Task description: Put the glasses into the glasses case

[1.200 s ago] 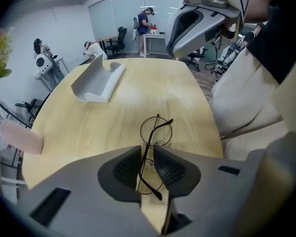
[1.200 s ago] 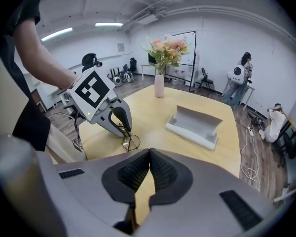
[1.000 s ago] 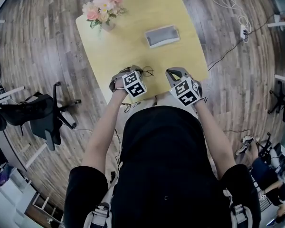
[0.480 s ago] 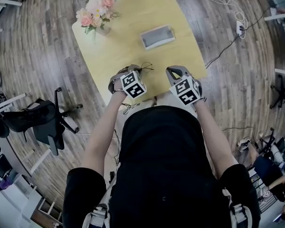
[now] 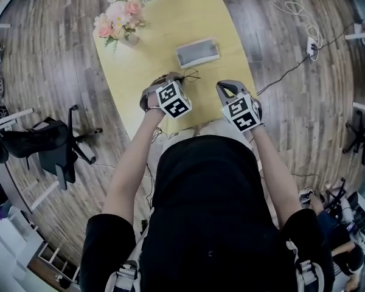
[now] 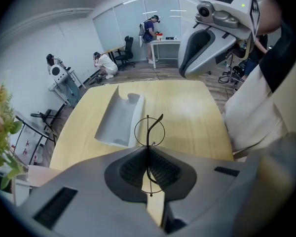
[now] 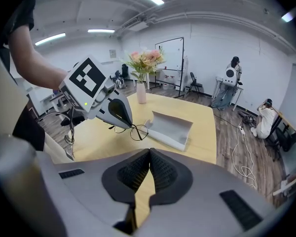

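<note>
Thin black wire-rimmed glasses [image 6: 149,132] hang above the yellow table [image 5: 164,47], pinched at the frame by my left gripper [image 6: 149,149], which is shut on them. In the right gripper view the glasses [image 7: 130,131] dangle from the left gripper's tip [image 7: 113,110], just short of the open grey glasses case [image 7: 170,127]. The case [image 5: 198,52] lies open near the table's middle, beyond both grippers. My right gripper [image 7: 149,152] is shut with nothing between its jaws, to the right of the left gripper [image 5: 175,79] over the near table edge.
A vase of pink flowers [image 5: 118,18] stands at the table's far left corner. A dark office chair [image 5: 48,148] sits on the wood floor to the left. A cable and power strip [image 5: 310,38] lie on the floor at right. People work at desks far behind.
Both grippers have moved farther over the table toward the case. The left one carries the glasses with it, raised off the tabletop.
</note>
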### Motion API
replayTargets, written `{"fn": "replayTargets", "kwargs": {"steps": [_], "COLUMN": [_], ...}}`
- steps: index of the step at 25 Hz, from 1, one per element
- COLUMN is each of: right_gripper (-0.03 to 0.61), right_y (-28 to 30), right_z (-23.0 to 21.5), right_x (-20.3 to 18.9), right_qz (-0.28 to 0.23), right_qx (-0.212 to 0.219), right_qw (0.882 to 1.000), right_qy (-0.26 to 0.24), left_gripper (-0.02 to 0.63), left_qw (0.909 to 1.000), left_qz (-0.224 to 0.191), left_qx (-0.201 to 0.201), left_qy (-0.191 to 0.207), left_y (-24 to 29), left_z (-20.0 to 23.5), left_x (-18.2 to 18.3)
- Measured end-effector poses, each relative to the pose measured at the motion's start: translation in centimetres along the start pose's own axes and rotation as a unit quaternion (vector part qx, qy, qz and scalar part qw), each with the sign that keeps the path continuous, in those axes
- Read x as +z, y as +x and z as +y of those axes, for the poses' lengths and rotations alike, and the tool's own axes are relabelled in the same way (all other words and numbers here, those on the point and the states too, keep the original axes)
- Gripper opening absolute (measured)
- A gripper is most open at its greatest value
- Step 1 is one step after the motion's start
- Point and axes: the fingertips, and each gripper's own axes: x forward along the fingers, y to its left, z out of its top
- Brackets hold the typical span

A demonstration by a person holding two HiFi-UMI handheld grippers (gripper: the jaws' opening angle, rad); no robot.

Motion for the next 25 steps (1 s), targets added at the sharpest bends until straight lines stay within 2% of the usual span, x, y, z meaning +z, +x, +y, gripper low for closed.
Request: {"fn": "replayTargets", "kwargs": {"steps": [12,25], "right_gripper": [0.017,0.017], "right_y": [-0.8,-1.1], "right_z": [-7.7,-12.6], "right_x": [-0.8,-2.2], "right_qz": [-0.005,-0.001], "right_qx": [0.032,0.057], "right_qw": [0.999,0.997], "right_qy": [-0.026,-0.046], "left_gripper": [0.025,0.026], "left_qw": [0.9981,0.9956], "left_qz": [0.011,0.036], "left_qx": [0.048,0.076], "left_qy": [-0.038,-0.041], "left_y": [2.8,6.7], "left_z": [4.2,7.2], "left_x": [6.4,8.9]}}
